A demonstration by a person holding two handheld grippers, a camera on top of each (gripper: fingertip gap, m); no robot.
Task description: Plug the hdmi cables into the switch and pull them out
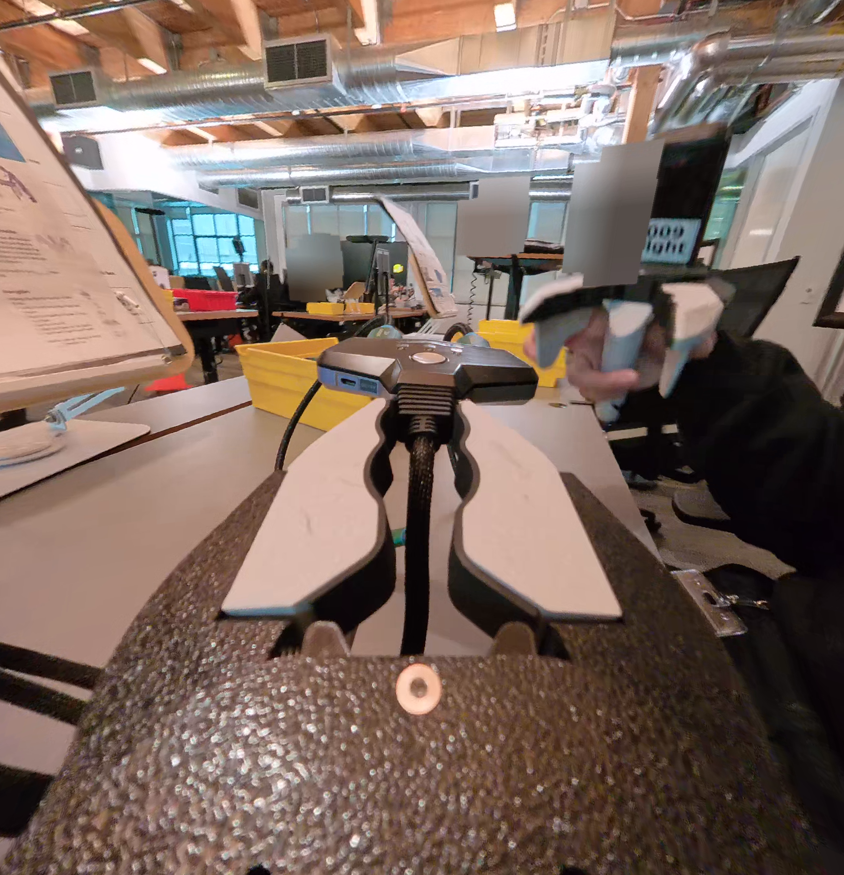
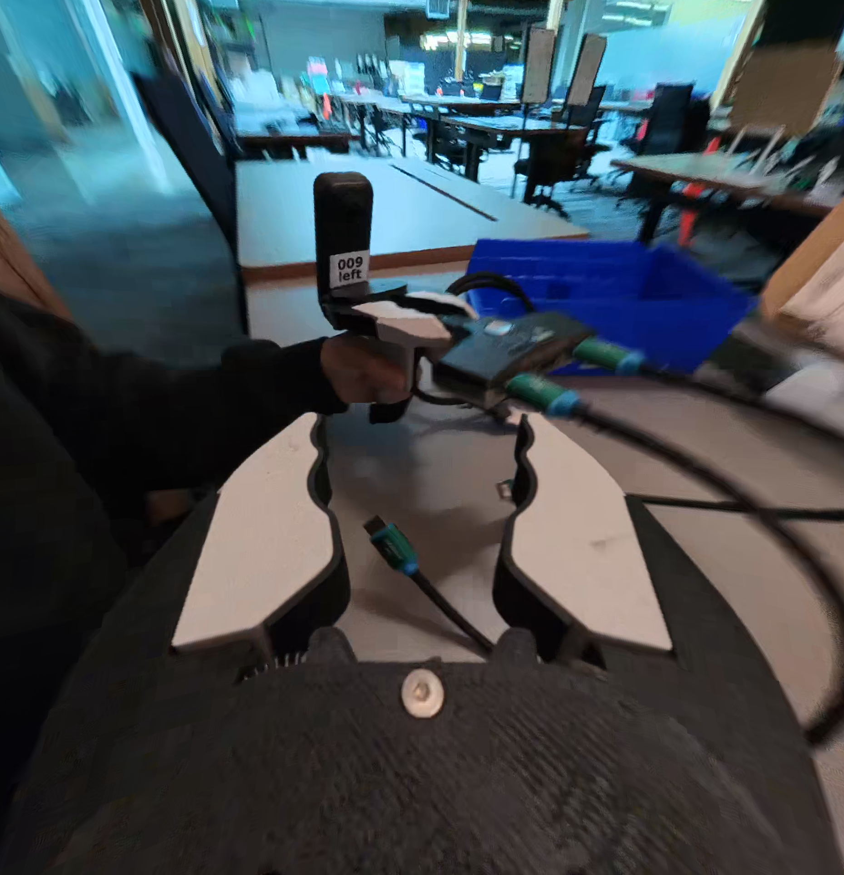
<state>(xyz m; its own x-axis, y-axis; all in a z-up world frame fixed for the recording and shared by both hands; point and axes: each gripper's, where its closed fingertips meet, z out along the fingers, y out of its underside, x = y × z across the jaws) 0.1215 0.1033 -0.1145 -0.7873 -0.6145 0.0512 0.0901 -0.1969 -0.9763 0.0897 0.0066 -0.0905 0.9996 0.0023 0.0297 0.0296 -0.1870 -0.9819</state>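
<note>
The left gripper (image 1: 422,416) holds the switch (image 1: 427,367) up off the surface (image 1: 126,511), its jaws pinching the ribbed collar where the switch's own braided cable (image 1: 417,544) leaves the box. In the right wrist view two green plugs (image 2: 543,393) sit seated in the far side of the switch, at about 1 o'clock from the right gripper (image 2: 422,445), whose jaws are spread and empty. A third plug (image 2: 391,544) lies loose on the surface just under them, at 6 o'clock. Judging by this, the step is either to pick up the loose plug or to pull a seated one; either way the right jaws should close on the plug body, not the cord, and move straight along the socket while the left holds firm. The blue bin (image 2: 647,289) stands close behind the switch, and cords loop across the surface at 3 o'clock, so the freest room looks to be toward the near side.
</note>
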